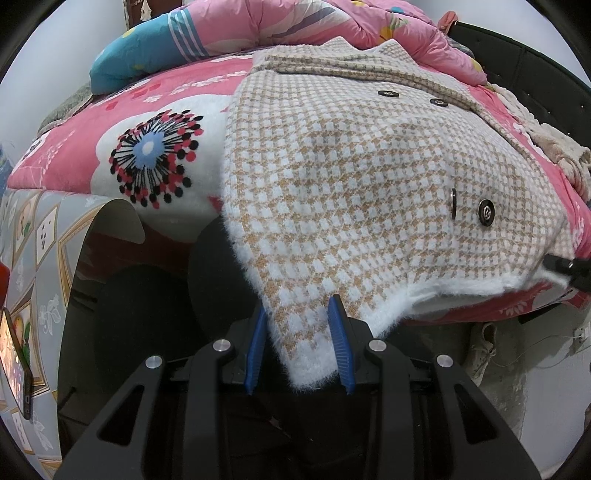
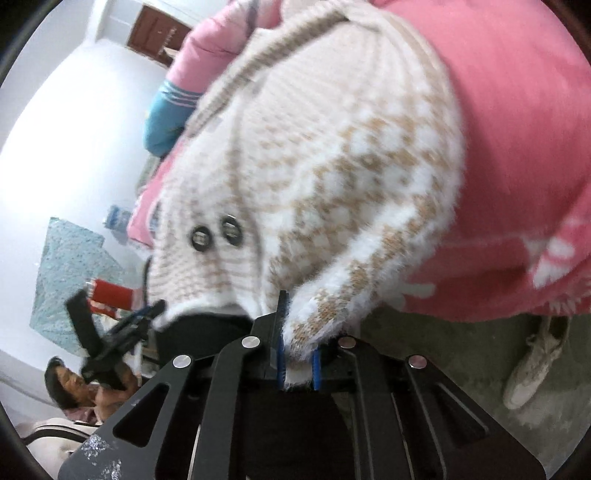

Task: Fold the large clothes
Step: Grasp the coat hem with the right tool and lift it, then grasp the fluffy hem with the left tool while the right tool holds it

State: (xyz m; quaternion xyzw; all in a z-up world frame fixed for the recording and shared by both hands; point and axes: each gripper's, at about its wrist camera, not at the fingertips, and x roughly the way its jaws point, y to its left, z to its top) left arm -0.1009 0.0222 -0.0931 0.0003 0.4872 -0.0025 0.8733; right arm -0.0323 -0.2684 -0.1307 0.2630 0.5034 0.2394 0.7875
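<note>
Left wrist view, left gripper (image 1: pixel 301 321) at lower centre clasping the fluffy hem corner of the houndstooth cardigan (image 1: pixel 354 177), lying across the pink bed blanket (image 1: pixel 74 162), right wrist view, right gripper (image 2: pixel 297 343) pinching the cardigan's other hem corner, white sneaker (image 2: pixel 532 362) at lower right.

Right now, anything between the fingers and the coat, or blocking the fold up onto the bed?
Nothing visible. Both grippers already hold the houndstooth coat by its fuzzy hem: left gripper on one corner, right gripper on the other. The coat's upper part lies flat; the only things on it are its own buttons. The pink quilt sits beyond the collar.
</note>
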